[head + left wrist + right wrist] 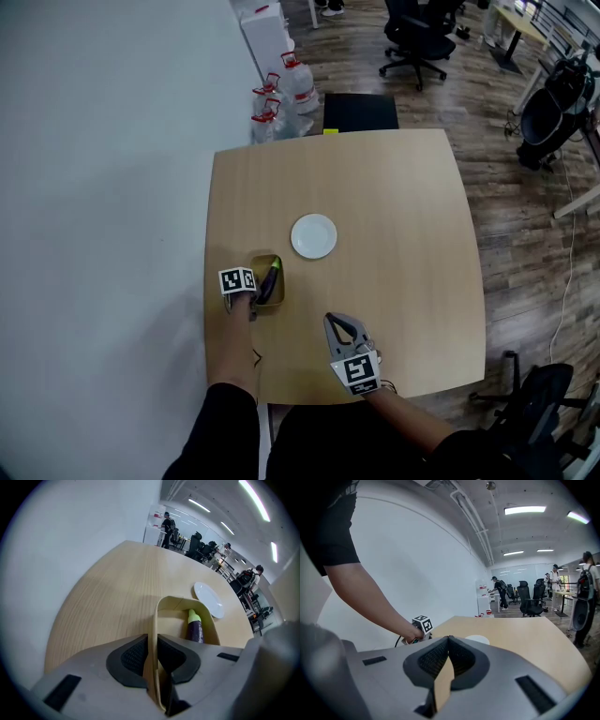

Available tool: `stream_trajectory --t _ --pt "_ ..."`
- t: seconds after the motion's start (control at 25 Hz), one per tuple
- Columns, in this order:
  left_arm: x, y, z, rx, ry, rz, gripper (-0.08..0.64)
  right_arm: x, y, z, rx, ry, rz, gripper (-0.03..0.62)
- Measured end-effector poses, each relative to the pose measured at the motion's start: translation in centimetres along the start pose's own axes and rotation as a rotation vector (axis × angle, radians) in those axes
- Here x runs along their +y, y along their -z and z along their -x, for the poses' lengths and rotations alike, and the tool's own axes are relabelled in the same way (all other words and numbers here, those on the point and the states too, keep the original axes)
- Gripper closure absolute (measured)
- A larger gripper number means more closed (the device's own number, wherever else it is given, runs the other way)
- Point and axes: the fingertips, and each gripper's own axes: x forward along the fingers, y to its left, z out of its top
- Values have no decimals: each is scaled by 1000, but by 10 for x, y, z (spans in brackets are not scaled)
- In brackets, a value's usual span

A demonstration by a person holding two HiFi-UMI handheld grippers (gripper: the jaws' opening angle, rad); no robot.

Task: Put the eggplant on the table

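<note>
On the left half of the table (pixel 394 178), at about 8 o'clock from the white plate (pixel 313 235), a small tan container (pixel 263 258) is sitting near the table's left edge, and the eggplant (pixel 269 283) is lying inside it, not on the bare tabletop. The eggplant's purple body is running along the container's 3 o'clock wall, with its green cap pointing toward 12 o'clock, the plate side. I'm holding the left gripper (pixel 152 641) tipped steeply down, and its jaws are pinching nearly together on the container's thin wall at the 7 o'clock side, the dark pads pressing on both faces of that wall. I cannot tell whether the container's base is touching the wood. The eggplant itself is lying clear of those jaws. The right gripper (pixel 339 322) is hovering near the front edge, at about 5 o'clock from the plate and well apart from the container; its jaws are standing together with nothing between them, only the tabletop showing past the pads. Beyond the far edge, at 11 o'clock, some water bottles (pixel 281 98) are standing on the floor against the wall
</note>
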Motion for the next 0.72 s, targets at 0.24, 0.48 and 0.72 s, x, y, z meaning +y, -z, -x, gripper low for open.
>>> stream_trajectory --t 0.24,0.48,0.72 --pt "0 -13 17 -109 41 94 439 1 -3 3 -11 -24 9 532" --pt "-13 -22 65 -257 149 226 407 -1 -24 8 -90 4 -35 532" --pt "-42 -7 129 -357 220 205 407 22 -42 22 -119 -36 -20 532"
